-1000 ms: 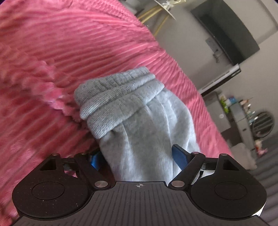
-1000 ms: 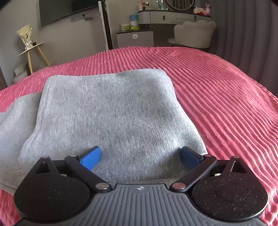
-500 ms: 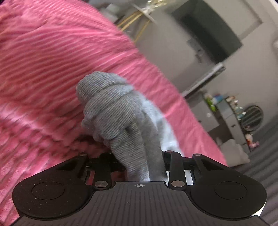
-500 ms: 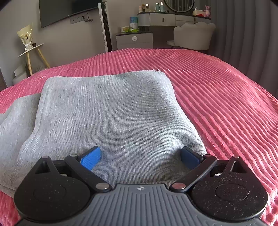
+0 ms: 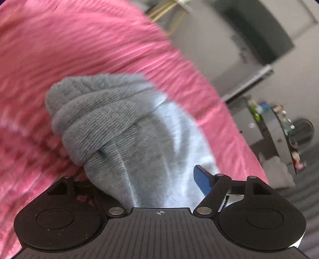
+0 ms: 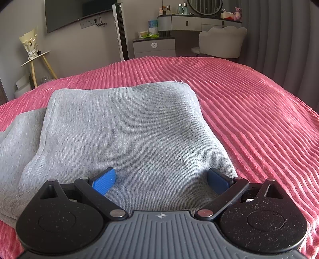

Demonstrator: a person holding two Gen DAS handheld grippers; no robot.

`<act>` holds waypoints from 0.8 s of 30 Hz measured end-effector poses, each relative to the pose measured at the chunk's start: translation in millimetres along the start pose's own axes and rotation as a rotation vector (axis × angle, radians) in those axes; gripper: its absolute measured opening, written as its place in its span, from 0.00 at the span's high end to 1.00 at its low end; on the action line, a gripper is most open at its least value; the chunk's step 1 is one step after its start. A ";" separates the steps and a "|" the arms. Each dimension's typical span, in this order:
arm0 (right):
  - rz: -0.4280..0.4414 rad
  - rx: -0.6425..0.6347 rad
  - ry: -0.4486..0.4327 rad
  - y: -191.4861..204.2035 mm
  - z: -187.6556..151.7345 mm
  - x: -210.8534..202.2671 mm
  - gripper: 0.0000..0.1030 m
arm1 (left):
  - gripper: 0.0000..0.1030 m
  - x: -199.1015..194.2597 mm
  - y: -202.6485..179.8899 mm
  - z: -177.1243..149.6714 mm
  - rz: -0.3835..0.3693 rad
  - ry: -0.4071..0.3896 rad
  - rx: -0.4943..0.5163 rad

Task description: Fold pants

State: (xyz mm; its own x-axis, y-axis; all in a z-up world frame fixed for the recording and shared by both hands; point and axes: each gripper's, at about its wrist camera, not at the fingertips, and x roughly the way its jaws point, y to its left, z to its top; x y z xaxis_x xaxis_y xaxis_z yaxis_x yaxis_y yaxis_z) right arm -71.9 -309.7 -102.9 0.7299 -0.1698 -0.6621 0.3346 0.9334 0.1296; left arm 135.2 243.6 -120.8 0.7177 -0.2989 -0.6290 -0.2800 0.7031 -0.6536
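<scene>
The gray pants [image 6: 123, 127] look soft & floppy, best taken at cuff [image 5: 95, 115], which left gripper [image 5: 159, 185] just loosened around; right gripper [image 6: 161, 180] stands wide, empty.

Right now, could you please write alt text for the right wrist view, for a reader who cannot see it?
Folded grey pants lie flat on a pink ribbed bedspread, and the open right gripper has its two blue pads on the near edge of the fabric, spread apart. Behind the bed are a wall TV, a small side table and a dresser with a chair.
</scene>
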 end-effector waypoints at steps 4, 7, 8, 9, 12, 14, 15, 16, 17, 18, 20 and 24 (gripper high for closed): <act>0.001 0.002 0.001 -0.1 0.3 -0.2 0.05 | 0.70 -0.3 14.9 1.0 -0.029 0.004 -0.060; -0.008 -0.009 0.001 1.7 0.8 -0.6 0.05 | 0.75 -8.9 4.0 1.8 -0.009 -0.014 -0.015; -0.014 -0.019 0.000 3.1 1.5 -1.1 0.05 | 0.77 -11.4 -0.9 2.1 0.001 -0.021 0.000; -0.016 -0.025 -0.001 3.6 2.5 -2.1 0.05 | 0.77 -16.0 -8.1 2.1 0.007 -0.036 0.024; -0.030 0.005 -0.035 -2.0 5.5 -8.9 0.05 | 0.78 -30.1 -24.8 -1.6 0.013 -0.075 0.073; -0.036 0.057 -0.035 -11.2 7.1 -9.8 0.05 | 0.78 -39.3 -35.9 -4.7 0.006 -0.099 0.104; -0.026 0.073 -0.017 -14.3 7.4 -7.6 0.05 | 0.78 -44.5 -42.1 -6.7 0.006 -0.111 0.123; -0.028 0.068 -0.001 -14.1 7.0 -5.4 0.05 | 0.78 -48.0 -48.0 -8.0 0.003 -0.117 0.135; -0.039 0.042 0.004 -10.7 6.7 -4.6 0.05 | 0.78 -53.0 -53.3 -9.4 -0.007 -0.126 0.148; -0.044 0.029 -0.002 -7.6 6.7 -5.9 0.05 | 0.78 -57.8 -58.2 -10.4 -0.013 -0.134 0.155; -0.028 0.044 -0.010 -8.9 7.3 -9.1 0.05 | 0.78 -67.4 -71.2 -12.5 -0.029 -0.151 0.177; 0.018 0.180 -0.031 -28.5 10.4 -18.1 0.05 | 0.78 -86.3 -103.5 -24.2 -0.054 -0.185 0.240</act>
State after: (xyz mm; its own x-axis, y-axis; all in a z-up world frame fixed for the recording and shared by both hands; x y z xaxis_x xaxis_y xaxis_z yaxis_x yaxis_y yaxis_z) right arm -88.4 -336.5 -86.9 0.7541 -0.1658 -0.6355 0.4207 0.8650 0.2735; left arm 86.9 181.0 -9.0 0.8372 -0.2330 -0.4948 -0.0957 0.8283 -0.5520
